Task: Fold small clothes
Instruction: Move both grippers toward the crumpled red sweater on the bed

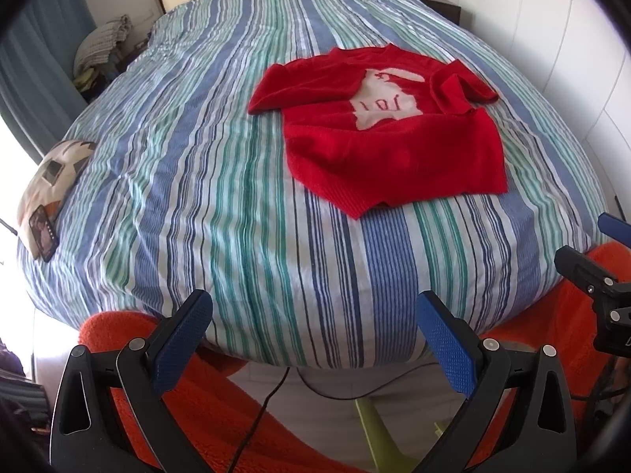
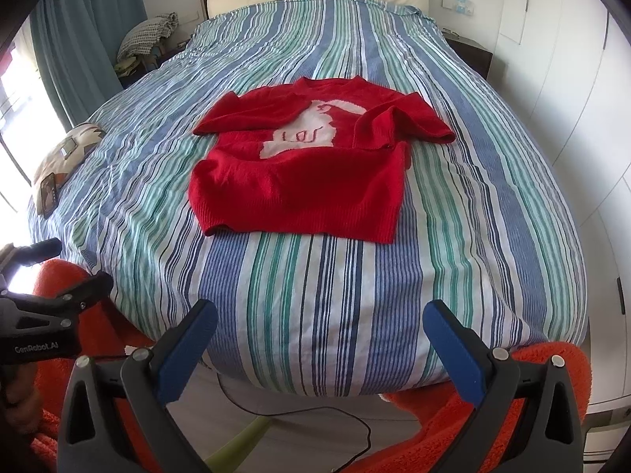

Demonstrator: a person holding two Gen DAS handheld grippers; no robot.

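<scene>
The red sweater [image 2: 299, 165] lies flat on the bed [image 2: 315, 315], well beyond both grippers. The left gripper [image 1: 315, 331] and right gripper [image 2: 321, 339] are spread wide, holding nothing.

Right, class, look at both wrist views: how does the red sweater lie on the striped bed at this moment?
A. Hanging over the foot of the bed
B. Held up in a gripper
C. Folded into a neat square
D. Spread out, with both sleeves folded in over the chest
D: the red sweater lies spread on the striped bed cover, both sleeves crossing onto the white chest motif, while the left gripper and right gripper are open and well short of it.
</scene>
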